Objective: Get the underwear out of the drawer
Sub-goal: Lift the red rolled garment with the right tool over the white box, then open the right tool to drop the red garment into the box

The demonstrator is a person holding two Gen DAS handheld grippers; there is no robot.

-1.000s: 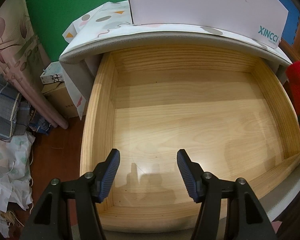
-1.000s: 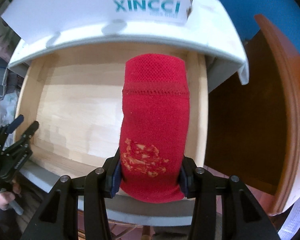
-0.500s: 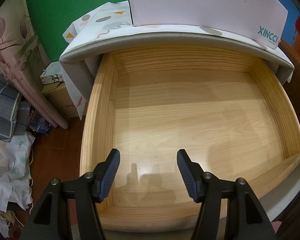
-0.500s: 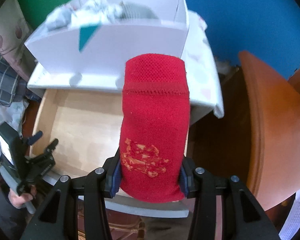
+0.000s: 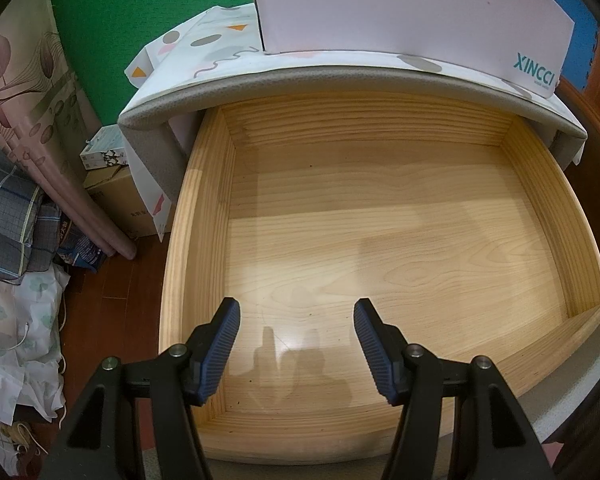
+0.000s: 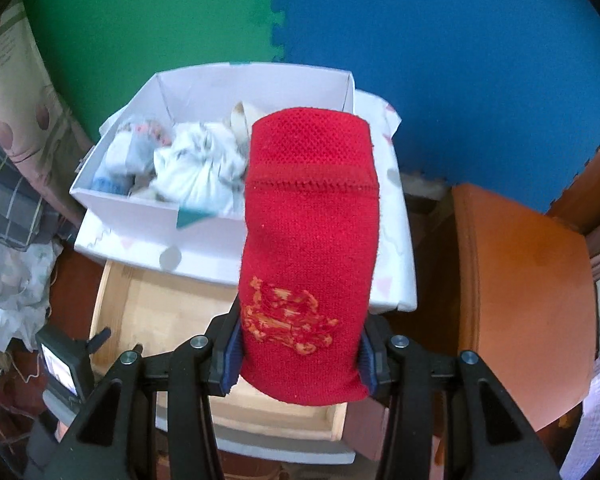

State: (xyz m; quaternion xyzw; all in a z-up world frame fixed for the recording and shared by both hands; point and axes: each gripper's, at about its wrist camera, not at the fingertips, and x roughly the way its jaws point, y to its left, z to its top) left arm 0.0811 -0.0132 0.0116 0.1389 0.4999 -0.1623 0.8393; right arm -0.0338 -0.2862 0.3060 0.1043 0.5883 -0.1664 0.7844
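Red knitted underwear [image 6: 310, 256] hung clear above the pale wooden drawer [image 5: 380, 240].

Left of the drawer's middle, the left gripper [image 5: 296, 346] hovered over its bare floor, jaws spread and holding nothing. Behind the drawer, a white cardboard box [image 6: 204, 216] of crumpled cloth sat on the cabinet top. Above the drawer's right side, the right gripper [image 6: 300, 354] was clamped on the underwear's lower end, near its orange embroidery.

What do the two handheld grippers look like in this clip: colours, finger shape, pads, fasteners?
Both match: the left gripper and the right gripper have black angular plastic finger arms with triangular cut-outs, round silver pivot bolts, and ribbed dark blue pads. No cables or markings show.
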